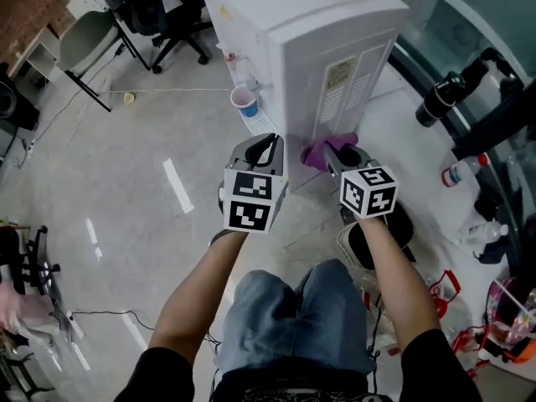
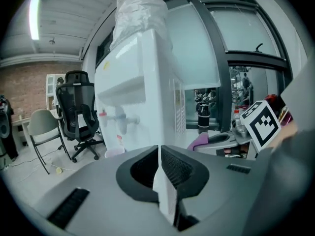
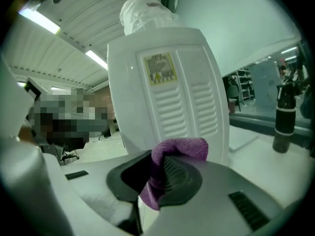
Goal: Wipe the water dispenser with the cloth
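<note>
The white water dispenser (image 1: 327, 48) stands just ahead of me, with its ribbed side panel (image 3: 170, 97) facing my right gripper and its taps (image 2: 118, 117) toward the left. My right gripper (image 1: 337, 156) is shut on a purple cloth (image 1: 322, 152), which bunches over the jaw tips (image 3: 179, 148) close to the lower side panel; whether it touches is unclear. My left gripper (image 1: 266, 151) hangs beside it, jaws together with nothing held (image 2: 159, 149). A paper cup (image 1: 244, 100) sits under the taps.
Black office chairs (image 1: 167, 15) and a grey chair (image 1: 84, 40) stand at the back left. A black bottle (image 1: 440, 99) and a clear bottle (image 1: 459, 172) sit on the window ledge at right. A dark bin (image 1: 381, 241) lies under my right forearm.
</note>
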Demonstrator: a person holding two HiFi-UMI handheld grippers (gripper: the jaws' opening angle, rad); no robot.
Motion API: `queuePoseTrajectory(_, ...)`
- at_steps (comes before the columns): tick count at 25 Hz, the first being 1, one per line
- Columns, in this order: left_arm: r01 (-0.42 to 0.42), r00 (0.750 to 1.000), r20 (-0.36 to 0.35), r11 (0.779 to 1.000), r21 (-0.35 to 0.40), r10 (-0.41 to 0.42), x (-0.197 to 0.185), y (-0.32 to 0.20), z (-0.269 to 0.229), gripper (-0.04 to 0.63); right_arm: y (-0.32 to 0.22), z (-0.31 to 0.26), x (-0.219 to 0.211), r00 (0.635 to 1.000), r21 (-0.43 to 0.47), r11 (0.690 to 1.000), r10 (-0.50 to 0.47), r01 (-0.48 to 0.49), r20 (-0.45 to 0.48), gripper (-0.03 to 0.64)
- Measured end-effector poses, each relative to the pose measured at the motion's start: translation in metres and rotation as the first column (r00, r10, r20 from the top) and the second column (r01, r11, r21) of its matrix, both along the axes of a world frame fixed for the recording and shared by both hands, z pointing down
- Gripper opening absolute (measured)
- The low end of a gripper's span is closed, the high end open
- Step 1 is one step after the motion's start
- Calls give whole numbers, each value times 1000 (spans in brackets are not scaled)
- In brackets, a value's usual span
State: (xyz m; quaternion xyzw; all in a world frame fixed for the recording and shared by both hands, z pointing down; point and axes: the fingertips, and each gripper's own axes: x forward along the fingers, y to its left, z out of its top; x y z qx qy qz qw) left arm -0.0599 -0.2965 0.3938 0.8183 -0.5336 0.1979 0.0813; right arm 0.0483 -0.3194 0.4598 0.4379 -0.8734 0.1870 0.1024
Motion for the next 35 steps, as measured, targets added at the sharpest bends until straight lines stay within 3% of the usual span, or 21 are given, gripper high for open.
queuePoseTrajectory(11,30,1000,-2,999,15,-30,11,-5,-215,37,-1,-260,22,998,119,992,-28,34,-58,41)
queuePoseTrajectory(20,115,992,-51,992,53,-113,17,-4,-348,37,5,-418,28,998,202,978,-43,53,-54,41)
queuePoseTrajectory(26,139,990,-50,987,86,-135,9,8,-392,37,21,-480,21,996,274,959,-54,72,-74,41)
queuePoseTrajectory(35,115,993,-29,989,90,-113,-20,14,-394,37,23,-489,8,997,292,956,-9,31,-75,41)
